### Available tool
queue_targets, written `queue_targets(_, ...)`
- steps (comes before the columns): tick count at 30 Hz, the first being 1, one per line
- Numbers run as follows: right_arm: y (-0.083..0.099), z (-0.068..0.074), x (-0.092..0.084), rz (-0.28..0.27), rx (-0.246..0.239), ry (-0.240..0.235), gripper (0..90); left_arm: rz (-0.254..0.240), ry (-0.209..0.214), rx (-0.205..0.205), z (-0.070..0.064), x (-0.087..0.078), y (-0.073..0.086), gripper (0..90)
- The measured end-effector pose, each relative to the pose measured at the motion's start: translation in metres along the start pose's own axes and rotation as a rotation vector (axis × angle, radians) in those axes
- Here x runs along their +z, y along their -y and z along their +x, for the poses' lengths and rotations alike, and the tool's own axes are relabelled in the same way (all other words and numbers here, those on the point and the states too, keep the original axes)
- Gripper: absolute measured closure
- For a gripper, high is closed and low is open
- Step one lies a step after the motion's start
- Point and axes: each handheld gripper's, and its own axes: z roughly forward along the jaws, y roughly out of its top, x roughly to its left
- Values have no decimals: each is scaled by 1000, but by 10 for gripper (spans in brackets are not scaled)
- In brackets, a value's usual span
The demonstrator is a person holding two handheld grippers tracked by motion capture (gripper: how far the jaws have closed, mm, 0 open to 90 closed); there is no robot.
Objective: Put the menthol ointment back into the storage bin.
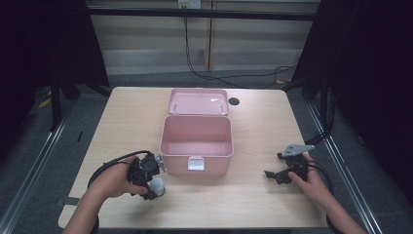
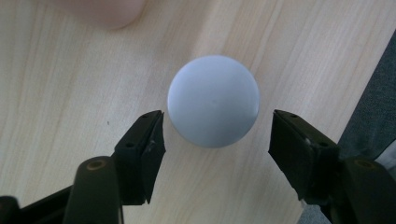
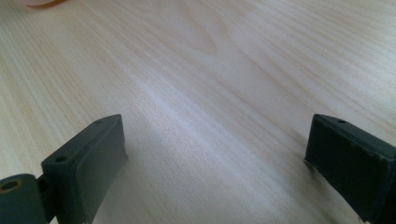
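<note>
One pink box [image 1: 196, 141] stands mid-bench with its lid [image 1: 198, 101] thrown back, and its inside looks bare. From above I count two tongs: the left tongs [image 1: 152, 187] sit near the box's front left corner over a single pale ball [image 1: 157, 186], the right tongs [image 1: 273, 176] rest well apart on the bench [image 1: 253, 126].

In the left gripper view, the ball [image 2: 213, 100], smooth, round and greyish white, lies on the wood between the spread jaws, their pads just short of touching it.

In the right gripper view, the jaws stand wide apart over plain wood [image 3: 210, 84].
</note>
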Motion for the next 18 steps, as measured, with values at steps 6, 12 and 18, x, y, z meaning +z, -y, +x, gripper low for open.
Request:
queue_targets(6,0,0,0,0,0,0,45,-1,-12,10,0,-1,-8,405)
queue_targets(12,0,0,0,0,-1,0,45,0,-8,18,-1,-2,-15,440)
queue_targets(18,0,0,0,0,-1,0,45,16,-21,14,-1,-2,-18,499)
